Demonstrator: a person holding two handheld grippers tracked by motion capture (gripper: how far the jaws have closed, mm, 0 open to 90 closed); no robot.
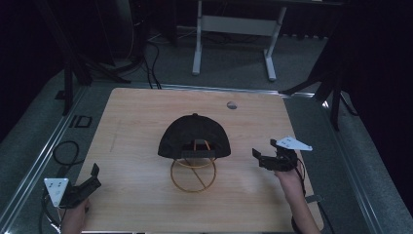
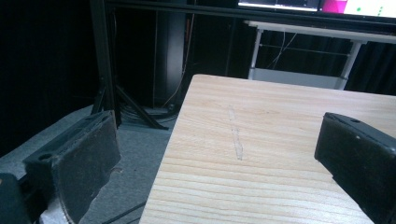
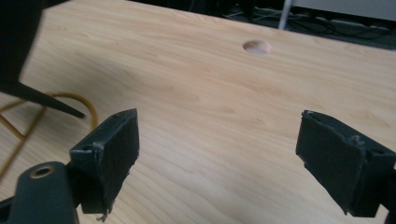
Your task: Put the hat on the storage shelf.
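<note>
A black cap is kept propped on a wire stand mid-tabletop, presumably for shape; the left hand-held gripper and right hand-held gripper are held released near opposite edges

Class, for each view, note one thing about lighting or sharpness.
High view: dim, so the black cap loses detail against dark surroundings. Left gripper view: tabletop evenly lit, background nearly black. Right gripper view: bright wood, near jaws slightly soft.

blk cap, gold wire stand, pale woodgrain table
</note>
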